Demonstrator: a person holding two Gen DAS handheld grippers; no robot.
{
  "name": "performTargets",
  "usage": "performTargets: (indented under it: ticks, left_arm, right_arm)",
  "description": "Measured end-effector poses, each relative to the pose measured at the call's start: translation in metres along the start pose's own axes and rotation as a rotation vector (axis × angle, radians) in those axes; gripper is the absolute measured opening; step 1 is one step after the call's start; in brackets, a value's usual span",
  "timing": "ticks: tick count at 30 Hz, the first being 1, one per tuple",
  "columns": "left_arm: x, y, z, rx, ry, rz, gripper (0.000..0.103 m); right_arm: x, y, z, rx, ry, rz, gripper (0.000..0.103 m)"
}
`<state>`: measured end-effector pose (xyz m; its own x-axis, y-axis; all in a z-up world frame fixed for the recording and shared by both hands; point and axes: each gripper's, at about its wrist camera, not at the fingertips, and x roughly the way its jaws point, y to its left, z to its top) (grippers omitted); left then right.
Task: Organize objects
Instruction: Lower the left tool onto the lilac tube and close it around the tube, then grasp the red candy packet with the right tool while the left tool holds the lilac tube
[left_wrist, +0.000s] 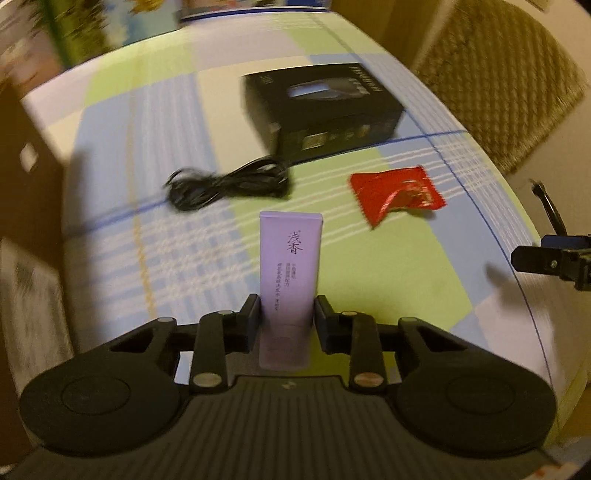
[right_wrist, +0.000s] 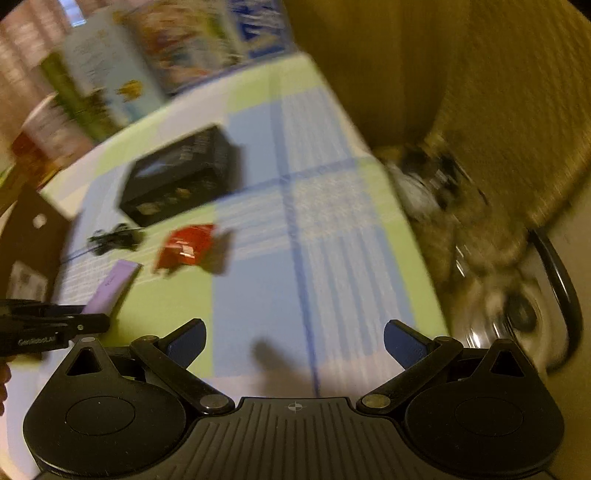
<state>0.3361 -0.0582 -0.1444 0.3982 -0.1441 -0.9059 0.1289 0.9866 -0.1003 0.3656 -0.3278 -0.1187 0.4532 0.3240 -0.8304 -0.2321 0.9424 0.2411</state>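
Clamped between the left gripper (left_wrist: 284, 314) jaws is a slim lilac cosmetic tube with dark Chinese lettering (left_wrist: 290, 258), its flat end pointing forward and lifted off the green, blue and white checked tablecloth (left_wrist: 388, 332). The right gripper (right_wrist: 293, 345) hangs empty over the cloth, its blue-padded fingers (right_wrist: 400, 343) spread wide, near the table's right edge and well apart from the objects.

Nothing looks sorted yet, judging from how things lie. A bundled black cable (left_wrist: 229, 184) sits loose just in front of a black rectangular carton with a product picture on top (left_wrist: 321, 110), and a crumpled red foil sachet (left_wrist: 397, 194) lies to the right of the cable, separate from both. No tray or bin for these items can be picked out; the colourful boxes (right_wrist: 147, 55) at the far edge are too blurred to read. The tube appears to be the first piece in transit, with cable and sachet left to handle.
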Motion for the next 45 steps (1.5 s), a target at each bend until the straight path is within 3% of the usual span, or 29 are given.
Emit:
performTargets:
  ticks: [5, 8, 16, 22, 29, 33, 38, 41, 44, 45]
  left_arm:
    - [-0.009, 0.017, -0.014, -0.140, -0.006, 0.060, 0.026]
    - [-0.012, 0.027, -0.018, -0.200, -0.012, 0.087, 0.026]
    - [-0.015, 0.039, -0.023, -0.304, -0.023, 0.097, 0.027]
    - [-0.014, 0.038, -0.023, -0.306, -0.022, 0.106, 0.027]
    - [-0.011, 0.035, -0.019, -0.286, -0.014, 0.114, 0.028]
    - [-0.009, 0.029, -0.017, -0.248, -0.003, 0.123, 0.033]
    - [-0.008, 0.026, -0.016, -0.229, 0.004, 0.139, 0.033]
    - [-0.009, 0.028, -0.017, -0.232, 0.000, 0.152, 0.027]
    - [-0.009, 0.029, -0.017, -0.236, -0.001, 0.150, 0.027]
    - [-0.009, 0.028, -0.016, -0.236, 0.000, 0.151, 0.027]
  right_arm:
    - [0.009, 0.030, 0.014, -0.302, -0.073, 0.114, 0.099]
    - [0.021, 0.048, 0.023, -0.473, -0.079, 0.163, 0.087]
    - [0.070, 0.075, 0.039, -0.706, -0.046, 0.167, 0.071]
    - [0.084, 0.081, 0.043, -0.733, 0.027, 0.218, 0.050]
    - [0.076, 0.090, 0.030, -0.634, 0.064, 0.264, 0.050]
    - [0.075, 0.099, 0.029, -0.608, 0.067, 0.270, 0.054]
    - [0.079, 0.106, 0.034, -0.601, 0.065, 0.259, 0.056]
    - [0.083, 0.108, 0.037, -0.586, 0.069, 0.252, 0.056]
    - [0.088, 0.111, 0.036, -0.591, 0.088, 0.241, 0.054]
    - [0.089, 0.111, 0.035, -0.593, 0.092, 0.237, 0.046]
